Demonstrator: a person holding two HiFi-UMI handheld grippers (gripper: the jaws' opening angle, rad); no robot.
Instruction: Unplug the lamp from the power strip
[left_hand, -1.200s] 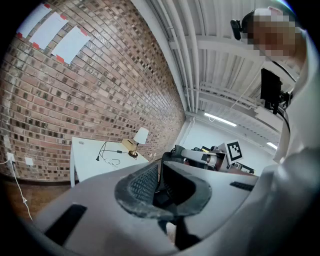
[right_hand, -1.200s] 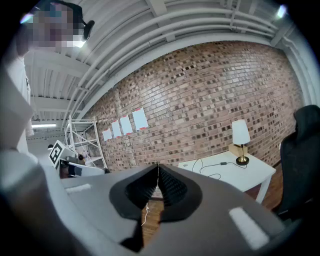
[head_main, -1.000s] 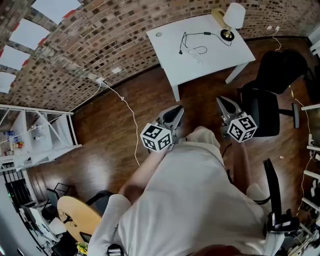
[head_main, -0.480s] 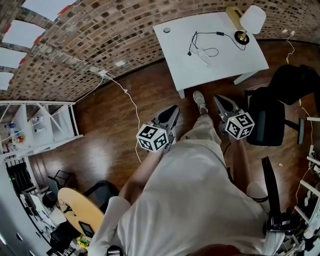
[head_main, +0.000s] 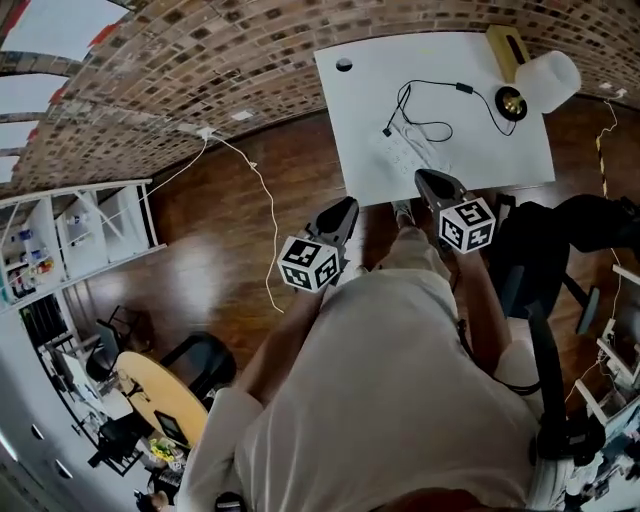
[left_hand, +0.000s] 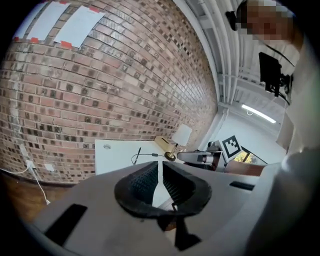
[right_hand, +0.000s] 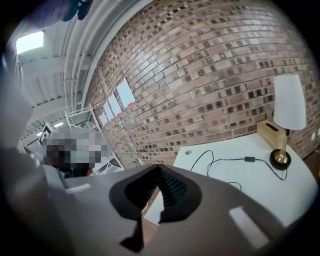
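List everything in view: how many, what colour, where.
table: one, white, by the brick wall
lamp: one, white shade, brass base, table's right corner
cord: one, black, on the table, from the lamp
power strip: one, white, on the table
box: one, tan, beside the lamp
office chair: one, black, right of the person
cable: one, white, on the wood floor
shelf unit: one, white, left
left gripper: one, grey, fingers together, empty
right gripper: one, grey, fingers together, empty

Head view steeply down, gripper views forward, all sharing table (head_main: 362, 130)
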